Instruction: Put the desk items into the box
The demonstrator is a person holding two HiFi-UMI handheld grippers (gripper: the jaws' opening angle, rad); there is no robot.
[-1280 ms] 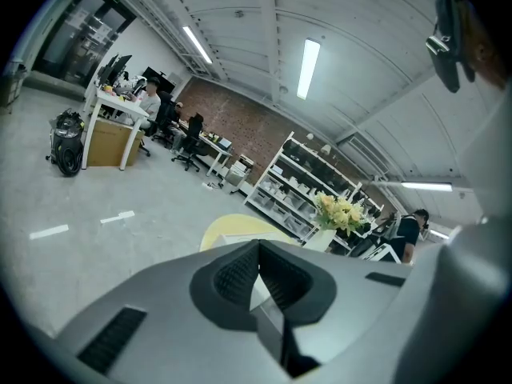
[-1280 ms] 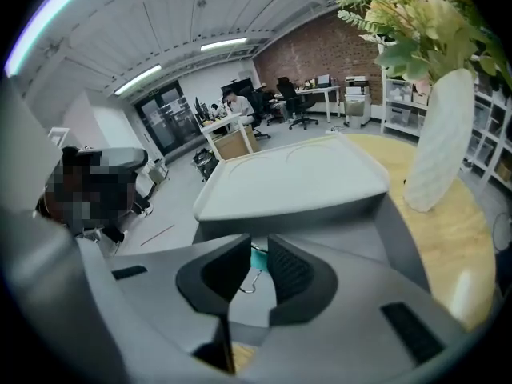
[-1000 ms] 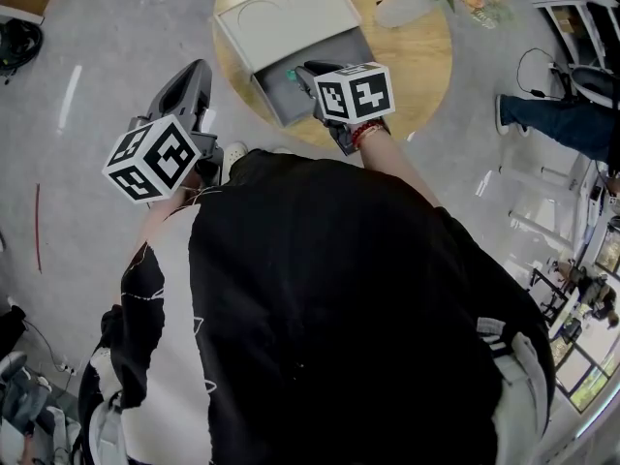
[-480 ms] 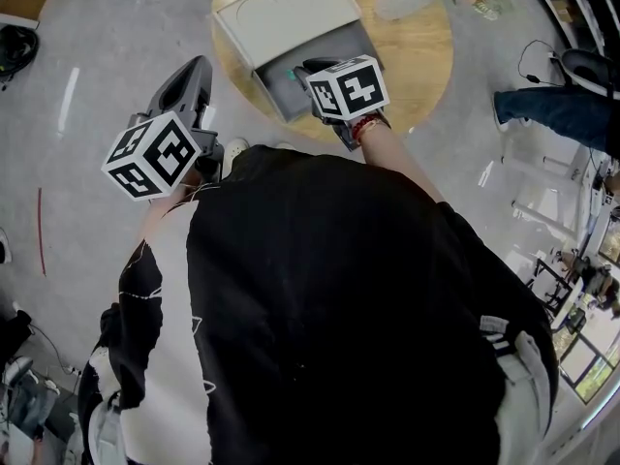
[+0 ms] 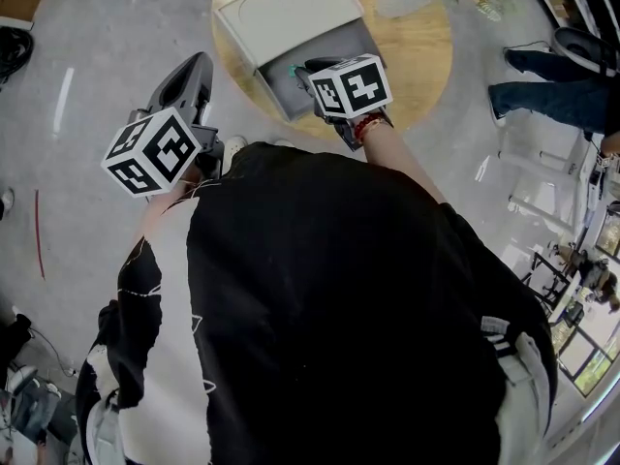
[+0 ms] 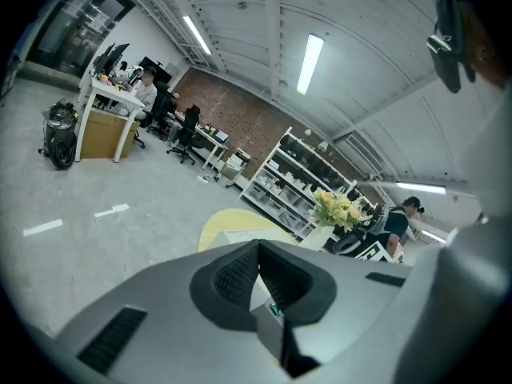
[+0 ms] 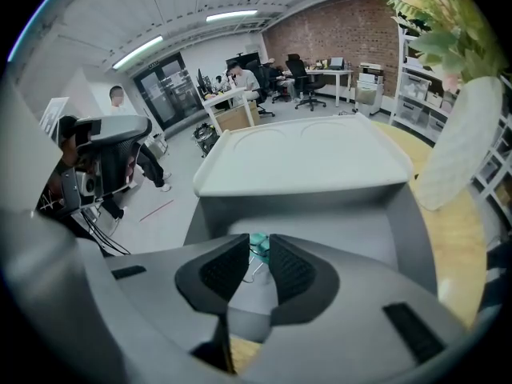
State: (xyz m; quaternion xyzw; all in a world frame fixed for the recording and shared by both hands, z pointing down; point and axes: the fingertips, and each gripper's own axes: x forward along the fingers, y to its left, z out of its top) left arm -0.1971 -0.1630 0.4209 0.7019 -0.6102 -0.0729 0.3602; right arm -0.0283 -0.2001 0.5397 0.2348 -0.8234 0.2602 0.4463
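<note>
**Over the box — clip let go**

Right gripper point(image 7: 256, 242) hangs above the open grey box point(image 7: 344, 242), its jaws just eased apart — the teal binder clip point(image 7: 260, 248) lies loose on the floor inside. Left gripper point(image 6: 258, 242) waits aside, tips pressed together, empty.

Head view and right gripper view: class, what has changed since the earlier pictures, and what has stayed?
The right gripper has just been opening its jaws; the clip lies ungripped in the box, seen through their gap. The left gripper, box and table stayed in place.
</note>
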